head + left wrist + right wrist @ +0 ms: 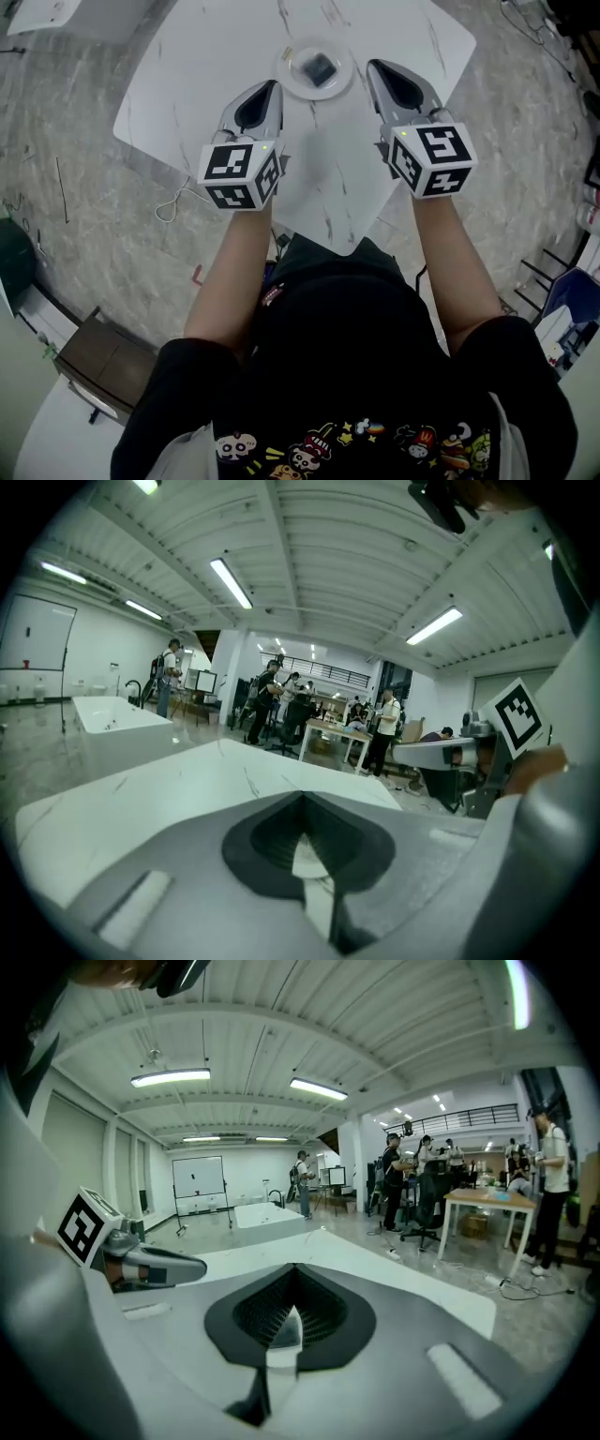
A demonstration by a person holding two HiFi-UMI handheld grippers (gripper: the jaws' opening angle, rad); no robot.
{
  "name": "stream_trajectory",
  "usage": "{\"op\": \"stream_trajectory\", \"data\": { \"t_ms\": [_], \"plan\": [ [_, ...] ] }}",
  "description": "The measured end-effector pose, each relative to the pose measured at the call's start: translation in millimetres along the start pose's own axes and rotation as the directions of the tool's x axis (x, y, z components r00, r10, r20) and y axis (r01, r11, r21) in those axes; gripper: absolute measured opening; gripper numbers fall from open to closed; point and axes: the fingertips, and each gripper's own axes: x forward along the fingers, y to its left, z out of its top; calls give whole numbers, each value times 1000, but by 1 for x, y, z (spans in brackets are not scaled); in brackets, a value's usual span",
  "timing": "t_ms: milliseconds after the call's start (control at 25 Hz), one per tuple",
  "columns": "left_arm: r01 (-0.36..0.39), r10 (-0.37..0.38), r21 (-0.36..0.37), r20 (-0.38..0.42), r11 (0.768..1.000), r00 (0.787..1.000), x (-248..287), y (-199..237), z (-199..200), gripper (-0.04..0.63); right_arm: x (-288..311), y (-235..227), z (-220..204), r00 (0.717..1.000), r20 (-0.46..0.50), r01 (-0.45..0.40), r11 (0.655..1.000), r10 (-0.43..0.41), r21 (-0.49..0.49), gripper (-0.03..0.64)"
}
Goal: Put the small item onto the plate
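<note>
**Small item on the plate, both grippers closed and empty**

Far along the white marbled bench point(216, 84): a round white plate point(289, 81), with the small dark item point(319, 67) lying in its middle.

Flanking the plate in the head view: the left gripper point(273, 87), tip just beside the plate's left edge, and the right gripper point(372, 65), tip just beside the right edge. Both pointed toward the far side, each on a bare forearm, each with a marker cube at its near end: left cube point(241, 174), right cube point(431, 159). Cannot tell from above whether either tip touches the plate.

In the left gripper view: fingers point(187, 874) of the left gripper brought together at the tips, holding nothing, with only a pale surface showing through the dark teardrop gap behind them. Bare bench top stretching away beyond. At the right edge, the right gripper point(403, 754) seen side-on.

In the right gripper view: fingers point(422, 1335) likewise closed tip to tip, nothing between them. To the left, the left gripper point(192, 1267) side-on, over the bench.

Around the bench: grey mottled floor point(84, 216), with a thin white cord point(173, 202) lying on it to the left and a brown cabinet point(103, 361) at the near left. Nearest of all, a black shirt point(375, 375) with cartoon prints along its lower edge.

Farther off in the gripper views: an open hall under ceiling strip lights, people point(272, 696) standing around desks, and a whiteboard point(197, 1185) on the far wall.
</note>
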Motion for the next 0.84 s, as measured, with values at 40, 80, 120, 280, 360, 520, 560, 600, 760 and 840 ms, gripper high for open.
{"op": "stream_trajectory", "data": {
  "t_ms": [40, 80, 120, 280, 360, 520, 560, 600, 760, 840],
  "plan": [
    [-15, 15, 13, 21, 1000, 1000, -5, 1, 7, 2, -9, -5, 2, 1000, 8, 21, 1000, -21, 1, 23],
    [-28, 27, 22, 37, 999, 999, -10, 1, 12, 2, -15, -10, 2, 999, 11, 39, 999, -39, 5, 23],
    [-36, 34, 27, 49, 999, 998, -12, 1, 15, 2, -19, -14, 0, 999, 11, 53, 998, -53, 13, 23],
    [-42, 39, 37, 71, 998, 997, -15, -3, 21, 2, -25, -21, -6, 996, 17, 84, 996, -85, 23, 21],
    [-44, 40, 48, 78, 998, 996, -17, -4, 24, 2, -26, -20, -5, 996, 27, 89, 996, -90, 31, 23],
    [-35, 30, 64, 86, 997, 996, -17, -4, 29, 1, -23, -17, 2, 993, 48, 102, 994, -105, 50, 23],
    [-33, 27, 64, 86, 997, 996, -17, -4, 30, 0, -21, -17, 3, 993, 54, 105, 993, -108, 56, 23],
    [-32, 26, 64, 84, 997, 996, -16, -3, 30, 1, -19, -16, 5, 992, 57, 107, 993, -110, 60, 23],
    [-33, 28, 65, 72, 997, 997, -17, -2, 28, 1, -15, -11, 5, 993, 54, 101, 993, -104, 57, 23],
    [-35, 31, 68, 64, 997, 998, -18, 0, 27, 1, -14, -7, 4, 994, 48, 97, 994, -100, 53, 23]
  ]
}}
